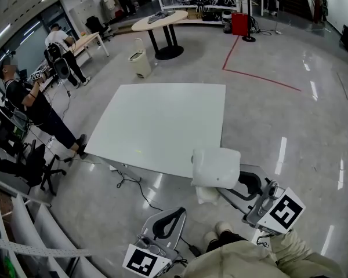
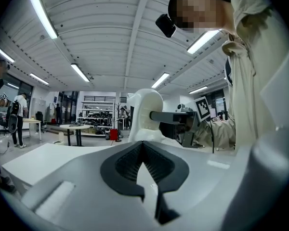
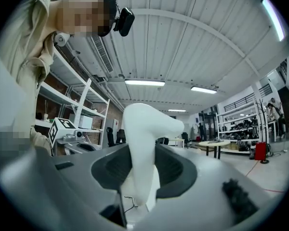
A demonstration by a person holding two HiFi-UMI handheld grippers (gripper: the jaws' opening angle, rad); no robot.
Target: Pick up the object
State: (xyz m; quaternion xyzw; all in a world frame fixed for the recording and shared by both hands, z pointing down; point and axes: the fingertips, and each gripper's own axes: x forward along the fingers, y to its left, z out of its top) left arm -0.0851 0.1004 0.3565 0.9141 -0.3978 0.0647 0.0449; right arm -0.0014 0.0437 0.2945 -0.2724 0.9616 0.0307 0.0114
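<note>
Pillow (image 1: 216, 167), clamped in right gripper (image 3: 140, 153) jaws, hides their tips; left gripper (image 2: 143, 148) jaws closed.

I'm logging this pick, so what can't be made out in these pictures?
White object: its lower end, right gripper view, sunk between the jaws.
Right gripper: its fingertips, head view, behind the object.
Table: its underside, head view, covered by the top.
Shelves: their contents, head view, too small.
</note>
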